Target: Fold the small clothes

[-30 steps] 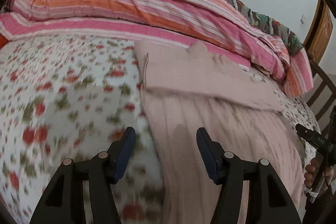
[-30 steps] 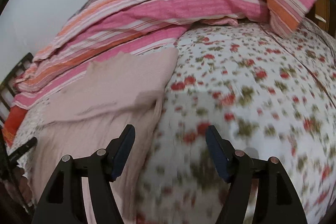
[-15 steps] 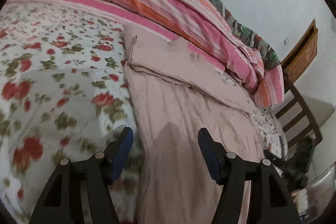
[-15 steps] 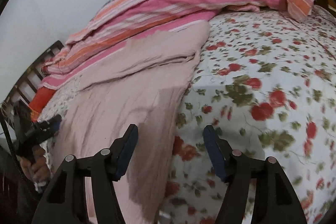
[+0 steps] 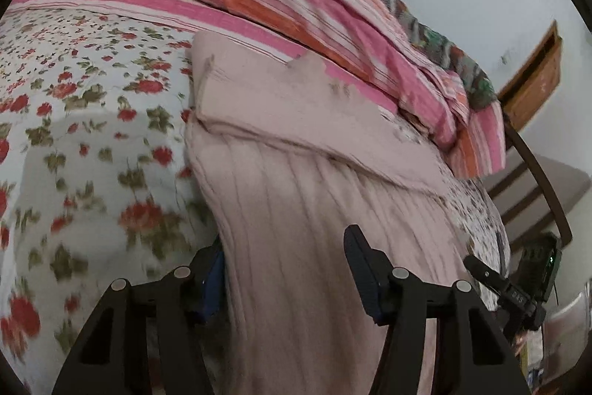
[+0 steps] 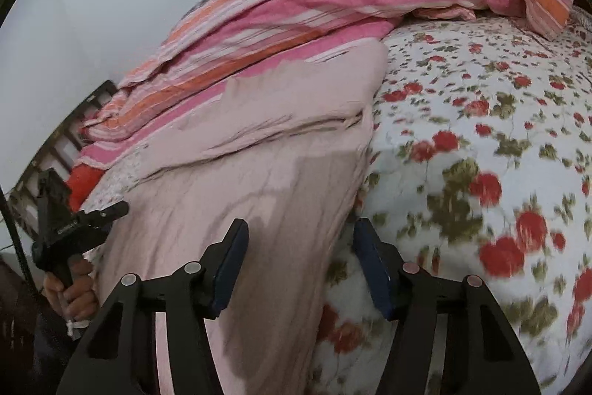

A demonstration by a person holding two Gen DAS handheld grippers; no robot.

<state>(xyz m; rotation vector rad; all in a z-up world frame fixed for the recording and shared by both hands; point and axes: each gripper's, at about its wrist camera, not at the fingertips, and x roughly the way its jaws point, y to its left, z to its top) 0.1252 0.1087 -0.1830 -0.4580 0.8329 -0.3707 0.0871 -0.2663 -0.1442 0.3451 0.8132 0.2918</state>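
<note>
Grippers both part-open and just been closing: my left gripper [image 5: 286,278] straddles the pink garment's [image 5: 296,180] left edge, my right gripper [image 6: 298,265] its right edge, on the floral bed [image 6: 481,143].

Both grippers now sit lower and closer to the pale pink garment [image 5: 303,195] than a second earlier. The left gripper [image 5: 285,276] straddles the garment's edge: cloth now covers its left finger, which showed bare before. The right gripper [image 6: 299,265] now has the opposite edge between its fingers, where floral bedsheet [image 6: 481,143] lay before. Both jaws have just been closing, with cloth between them but not yet pinched.
</note>
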